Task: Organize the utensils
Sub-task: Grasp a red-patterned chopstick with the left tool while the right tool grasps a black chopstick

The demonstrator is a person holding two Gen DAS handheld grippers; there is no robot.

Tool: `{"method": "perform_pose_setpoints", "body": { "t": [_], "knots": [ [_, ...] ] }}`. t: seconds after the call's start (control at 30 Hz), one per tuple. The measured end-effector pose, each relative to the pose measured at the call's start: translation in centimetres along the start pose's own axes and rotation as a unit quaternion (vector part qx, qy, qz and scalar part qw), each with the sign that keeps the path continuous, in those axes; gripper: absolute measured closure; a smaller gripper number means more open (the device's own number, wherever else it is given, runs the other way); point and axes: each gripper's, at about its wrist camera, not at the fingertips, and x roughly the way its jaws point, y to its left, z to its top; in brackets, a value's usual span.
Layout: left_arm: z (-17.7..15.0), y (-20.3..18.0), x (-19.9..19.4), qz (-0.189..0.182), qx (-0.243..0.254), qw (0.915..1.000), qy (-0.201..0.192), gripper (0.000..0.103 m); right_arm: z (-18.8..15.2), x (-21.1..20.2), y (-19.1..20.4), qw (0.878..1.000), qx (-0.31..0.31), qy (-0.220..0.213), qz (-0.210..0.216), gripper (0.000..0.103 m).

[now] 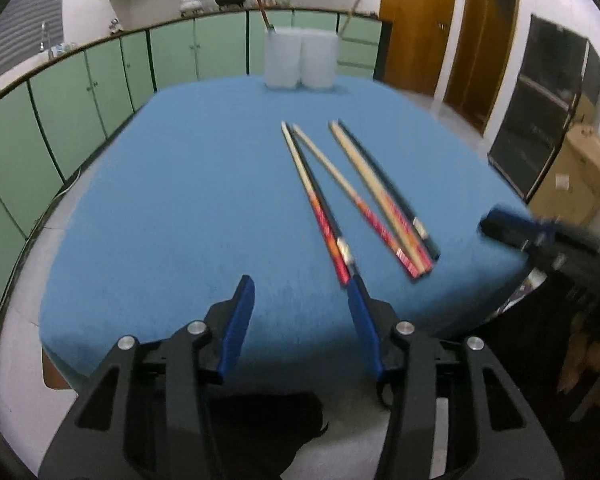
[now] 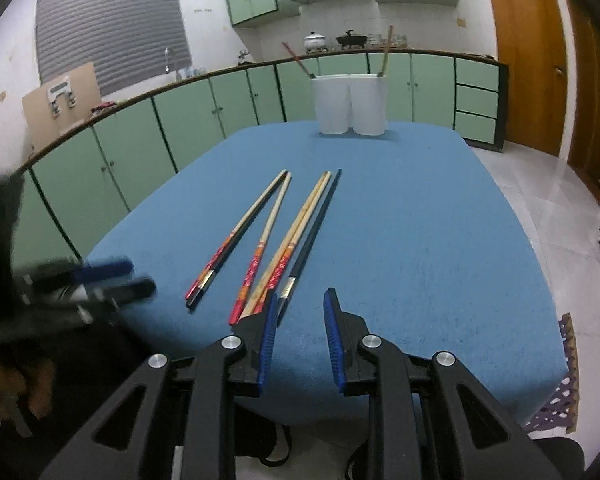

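The left hand-held gripper (image 1: 300, 292) hangs low over the near edge of the bench (image 1: 180, 200), its two blue fingers spread wide with nothing between them. Just ahead of its right finger lies the nearest pair of chopsticks (image 1: 320, 200), one red-handled and one black, their butt ends almost at that fingertip (whether they touch it cannot be told through the blur).

The right hand-held gripper (image 2: 300, 304) sits at the same near edge, its jaws parted to a moderate gap and also empty. Its left finger lies over or just beside the butt ends of the loose chopsticks (image 2: 288, 248), which fan away from it across the blue cloth. Further to its left is the separate red and black pair (image 2: 236, 240), and beyond that the other gripper appears as a blurred shape.

Well ahead of both grippers, at the far edge of the bench, stand two white cups (image 2: 350, 104) touching side by side, each already holding a stick that leans outward.

The risks, as a judgement: the chopsticks lie close together, so closing on one may catch or nudge a neighbour and roll it toward the near edge. A thin stick gripped at its end may also pivot and slip. The cups look light and may tip.
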Motion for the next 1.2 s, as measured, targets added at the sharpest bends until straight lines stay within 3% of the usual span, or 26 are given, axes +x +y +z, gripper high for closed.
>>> {"method": "perform_pose_setpoints", "body": {
  "t": [0.4,0.8,1.2],
  "knots": [
    [0.0,-0.9,1.9,0.000,0.004,1.0000,0.008,0.058,0.0,0.6,-1.0,1.000,0.009,0.002,0.002,0.079],
    [0.3,-2.9,2.4,0.048,-0.026,0.9984,-0.012,0.054,-1.0,2.7,1.1,0.999,-0.023,0.025,0.007,0.079],
    [0.4,-2.6,2.0,0.046,-0.039,0.9978,-0.030,0.062,-1.5,4.3,1.6,0.998,-0.044,0.035,-0.004,0.079]
  ]
}}
